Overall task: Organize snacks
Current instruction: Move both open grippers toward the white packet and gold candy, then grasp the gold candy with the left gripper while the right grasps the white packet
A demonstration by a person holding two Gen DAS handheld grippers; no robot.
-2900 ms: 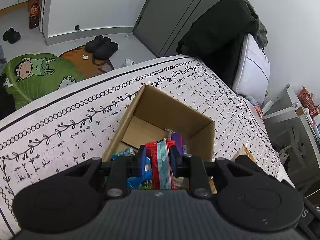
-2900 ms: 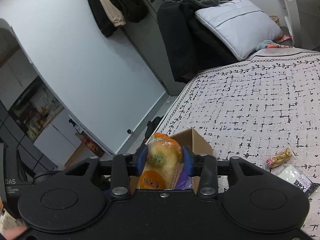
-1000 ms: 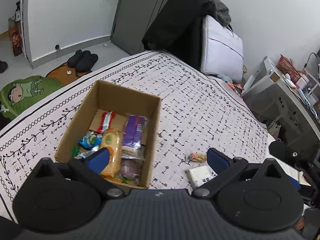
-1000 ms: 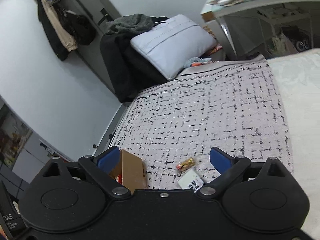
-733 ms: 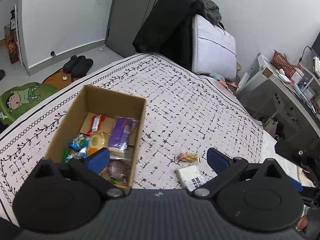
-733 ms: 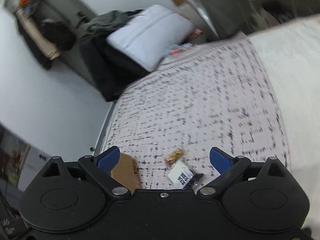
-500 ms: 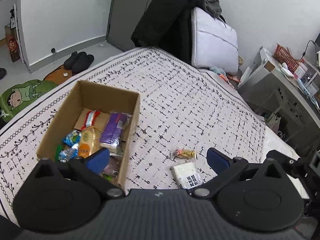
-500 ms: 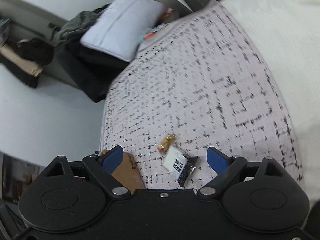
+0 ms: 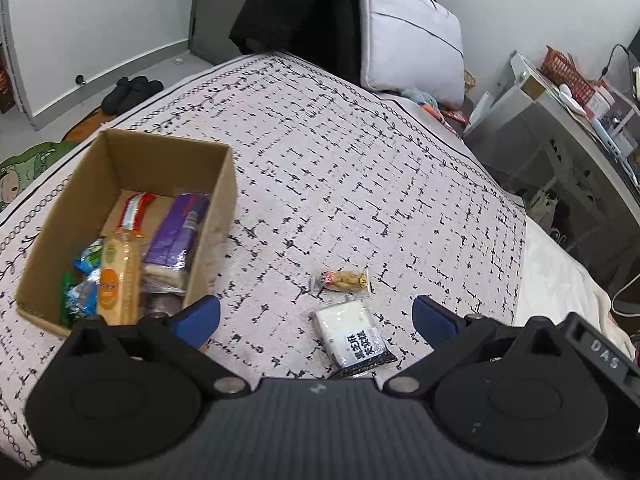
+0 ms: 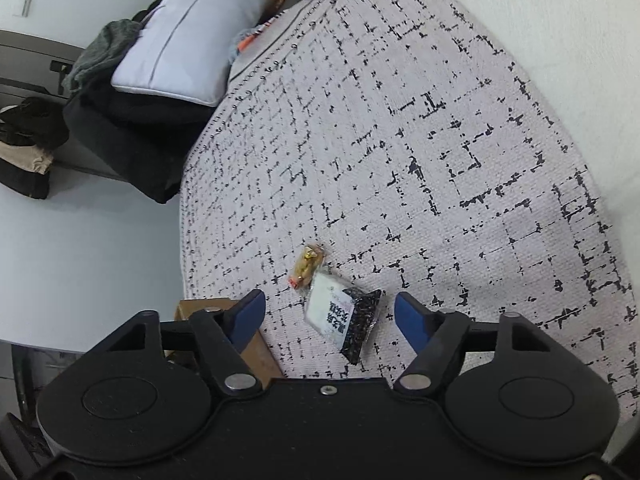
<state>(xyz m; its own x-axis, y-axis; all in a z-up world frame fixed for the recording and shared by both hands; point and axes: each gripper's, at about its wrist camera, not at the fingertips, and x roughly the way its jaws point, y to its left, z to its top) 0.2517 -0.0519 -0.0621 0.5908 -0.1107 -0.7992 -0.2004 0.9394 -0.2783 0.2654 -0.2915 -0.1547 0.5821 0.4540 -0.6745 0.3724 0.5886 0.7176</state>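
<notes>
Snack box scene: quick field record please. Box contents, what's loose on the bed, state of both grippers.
surface: patterned bedspread
container: cardboard box, open top
in box: purple packet, orange-labelled packet, red-and-white packet, blue wrappers
loose: white-and-black packet; small orange snack beside it
left gripper: open, empty
right gripper: open, jaws just been closing, white-and-black packet between them, not pinched

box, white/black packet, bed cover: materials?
Box: corrugated cardboard by the look, matte brown, raw cut edges. White and black packet: seemingly plastic film, slightly glossy, crimped end seal. Bed cover: woven textile, matte, visible weave; fibre can't be told.
</notes>
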